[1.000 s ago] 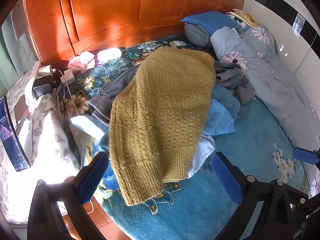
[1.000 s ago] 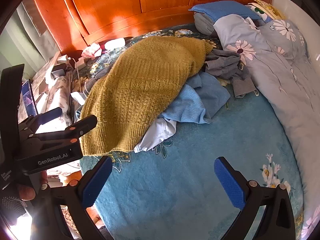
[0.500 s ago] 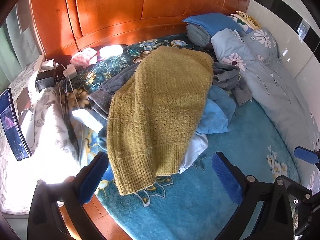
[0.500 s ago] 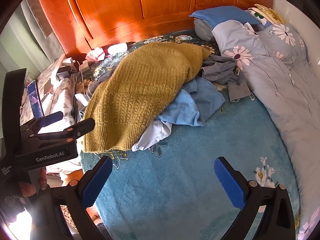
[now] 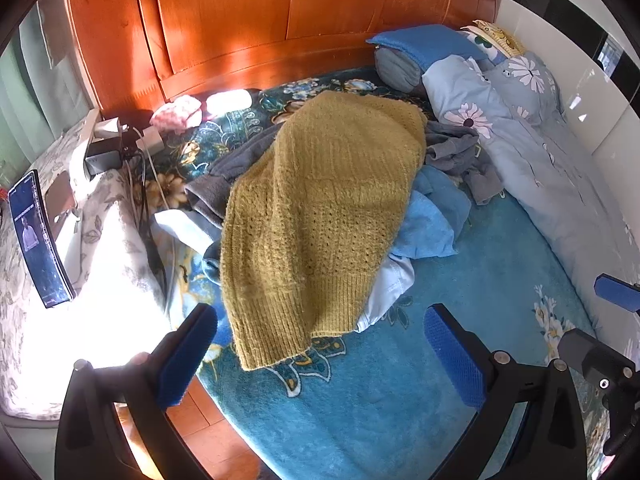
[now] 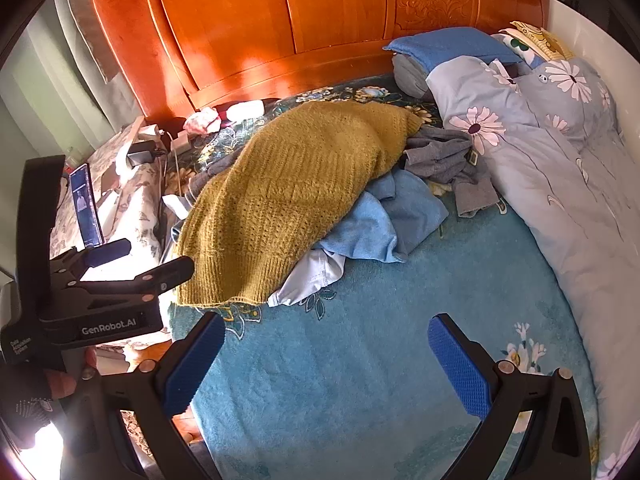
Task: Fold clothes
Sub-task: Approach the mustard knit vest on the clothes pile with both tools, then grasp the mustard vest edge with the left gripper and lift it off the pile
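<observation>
A mustard knitted sweater lies spread over a heap of clothes on the bed; it also shows in the right wrist view. Under it are a light blue garment, a grey one and a pale one. My left gripper is open and empty, held above the bed's near edge, short of the sweater's hem. My right gripper is open and empty over the bare blue blanket. The left gripper also shows in the right wrist view, at the left.
An orange wooden headboard stands behind. A floral grey-blue duvet and a blue pillow lie on the right. A bedside stand with a phone, chargers and cables is at the left. Wooden floor shows below the bed edge.
Both grippers have drawn back and up from the pile, so the clothes look farther and more of the blue blanket shows. Both stay open. The clothes have not moved.
</observation>
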`<state>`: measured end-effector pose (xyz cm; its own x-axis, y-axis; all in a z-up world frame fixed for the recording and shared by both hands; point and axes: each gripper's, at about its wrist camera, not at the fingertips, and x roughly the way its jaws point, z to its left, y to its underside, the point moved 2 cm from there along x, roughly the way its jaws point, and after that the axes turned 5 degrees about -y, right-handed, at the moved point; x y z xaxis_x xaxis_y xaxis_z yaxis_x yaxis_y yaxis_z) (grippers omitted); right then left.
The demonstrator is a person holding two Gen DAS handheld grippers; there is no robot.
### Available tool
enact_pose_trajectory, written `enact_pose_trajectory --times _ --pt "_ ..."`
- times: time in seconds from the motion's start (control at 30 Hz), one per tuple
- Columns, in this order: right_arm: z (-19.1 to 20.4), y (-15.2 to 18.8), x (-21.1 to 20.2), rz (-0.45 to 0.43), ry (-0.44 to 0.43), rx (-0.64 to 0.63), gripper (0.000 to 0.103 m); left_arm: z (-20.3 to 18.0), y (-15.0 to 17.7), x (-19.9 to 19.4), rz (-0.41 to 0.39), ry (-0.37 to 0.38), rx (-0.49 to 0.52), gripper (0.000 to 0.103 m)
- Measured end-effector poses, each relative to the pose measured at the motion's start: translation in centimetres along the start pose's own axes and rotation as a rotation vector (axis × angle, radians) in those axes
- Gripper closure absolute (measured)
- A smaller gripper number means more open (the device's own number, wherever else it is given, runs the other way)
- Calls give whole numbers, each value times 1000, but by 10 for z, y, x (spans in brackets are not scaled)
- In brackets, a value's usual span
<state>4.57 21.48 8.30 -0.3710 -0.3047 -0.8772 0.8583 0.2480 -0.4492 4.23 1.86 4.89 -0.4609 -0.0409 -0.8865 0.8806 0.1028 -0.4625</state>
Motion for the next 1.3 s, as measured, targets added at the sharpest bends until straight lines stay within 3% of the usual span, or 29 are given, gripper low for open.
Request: enact_pose_trajectory --times 0.13,0.27,0.43,0.67,0.83,1.17,1.27,1.3 --pt "2 -6 6 -4 19 12 0 2 -10 8 -39 36 69 0" --pt "3 -16 14 -7 52 52 0 10 -29 31 -12 108 128 0" --pt "0 -34 30 -12 102 180 0 21 -57 60 1 126 197 0" --pt "4 -63 49 7 147 275 0 30 -95 96 30 180 222 0" --pt "8 -81 62 59 155 277 0 30 -119 130 101 174 242 0" --pt "2 -100 59 81 182 224 0 26 -151 191 224 162 149 0" --pt "-4 -103 57 81 201 217 0 21 -154 201 246 153 148 9" --pt "-7 -107 57 81 202 224 0 20 -154 204 260 146 149 19"
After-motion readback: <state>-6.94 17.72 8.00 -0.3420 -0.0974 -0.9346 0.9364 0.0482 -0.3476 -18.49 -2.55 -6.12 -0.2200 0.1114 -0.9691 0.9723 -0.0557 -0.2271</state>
